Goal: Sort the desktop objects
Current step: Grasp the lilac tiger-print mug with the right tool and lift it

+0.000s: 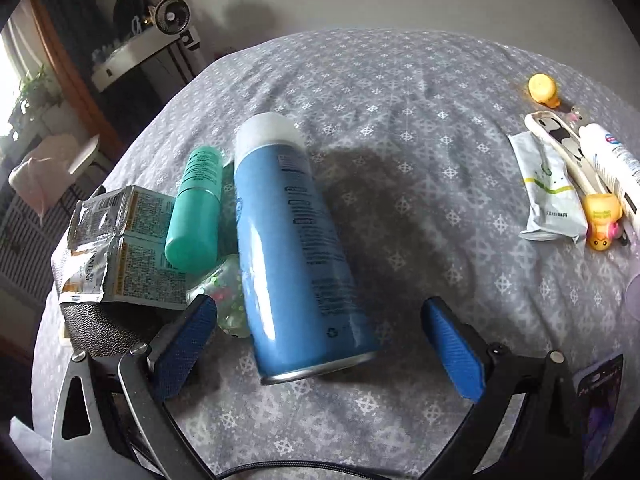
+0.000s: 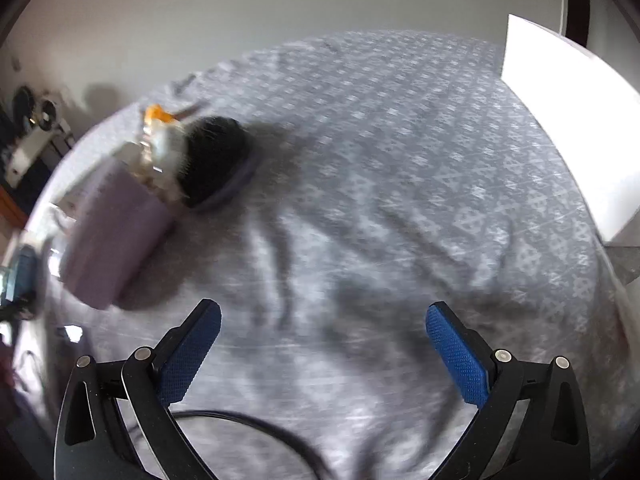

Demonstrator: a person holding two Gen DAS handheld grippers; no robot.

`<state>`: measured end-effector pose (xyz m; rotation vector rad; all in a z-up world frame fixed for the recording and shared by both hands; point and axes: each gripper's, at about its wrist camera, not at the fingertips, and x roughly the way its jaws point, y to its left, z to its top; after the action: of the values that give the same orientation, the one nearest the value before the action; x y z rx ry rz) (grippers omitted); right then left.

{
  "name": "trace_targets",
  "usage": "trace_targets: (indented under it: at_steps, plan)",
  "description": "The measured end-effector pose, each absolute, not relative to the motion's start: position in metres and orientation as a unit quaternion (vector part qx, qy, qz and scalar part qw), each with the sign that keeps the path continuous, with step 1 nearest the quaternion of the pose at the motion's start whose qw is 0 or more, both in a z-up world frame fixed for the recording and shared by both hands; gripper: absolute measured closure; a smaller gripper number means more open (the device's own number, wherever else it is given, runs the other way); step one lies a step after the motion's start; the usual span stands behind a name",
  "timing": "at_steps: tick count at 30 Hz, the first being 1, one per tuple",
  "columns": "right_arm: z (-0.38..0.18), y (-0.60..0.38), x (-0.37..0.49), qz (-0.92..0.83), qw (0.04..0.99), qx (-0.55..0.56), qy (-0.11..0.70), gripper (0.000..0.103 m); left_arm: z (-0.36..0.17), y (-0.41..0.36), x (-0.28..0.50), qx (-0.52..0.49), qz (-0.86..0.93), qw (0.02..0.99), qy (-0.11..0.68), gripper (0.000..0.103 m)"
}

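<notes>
A blue spray can [image 1: 296,248] with a white cap lies on the grey patterned cloth [image 1: 400,128], leaning against a green bottle [image 1: 196,208]. My left gripper [image 1: 319,305] stands open wide around the can's lower end, and neither blue pad touches it. A clear glittery item [image 1: 228,292] sits beside the left finger [image 1: 188,344]. In the blurred right wrist view, my right gripper [image 2: 324,309] is open over bare cloth [image 2: 400,200] with nothing between its fingers. A purple box [image 2: 116,236] and a black fluffy round thing [image 2: 216,160] lie at its far left.
Silver sachets [image 1: 120,248] lie left of the green bottle. At the right edge are a yellow duck [image 1: 542,88], a white wipe packet [image 1: 548,192], a panda-print case [image 1: 560,148], a white tube [image 1: 612,164] and a yellow toy [image 1: 602,220]. A white panel [image 2: 572,120] stands at the right.
</notes>
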<state>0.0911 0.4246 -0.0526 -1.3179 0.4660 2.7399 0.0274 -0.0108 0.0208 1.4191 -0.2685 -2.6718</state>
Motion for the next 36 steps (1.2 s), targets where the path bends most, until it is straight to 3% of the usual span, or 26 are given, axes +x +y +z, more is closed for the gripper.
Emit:
trace_targets:
  at_steps: [4, 12, 20, 25, 36]
  plan:
    - [-0.028, 0.381, 0.068, 0.891, -0.057, -0.413, 0.179, 0.0, 0.018, -0.002, 0.024, 0.461, -0.878, 0.052, -0.118, 0.0]
    - [-0.059, 0.343, 0.015, 0.833, -0.147, -0.459, 0.272, 0.0, 0.015, 0.0, 0.024, 0.463, -0.877, 0.039, -0.123, 0.0]
    - [-0.091, 0.341, -0.031, 0.801, -0.136, -0.485, 0.322, 0.0, 0.014, 0.002, 0.023, 0.458, -0.879, 0.038, -0.128, 0.0]
    - [-0.093, 0.33, -0.043, 0.816, -0.125, -0.486, 0.286, 0.0, 0.013, 0.003, 0.024, 0.453, -0.88, 0.036, -0.135, 0.0]
    - [-0.061, 0.354, 0.004, 0.836, -0.138, -0.452, 0.28, 0.018, 0.013, 0.004, 0.024, 0.453, -0.88, 0.038, -0.138, 0.0]
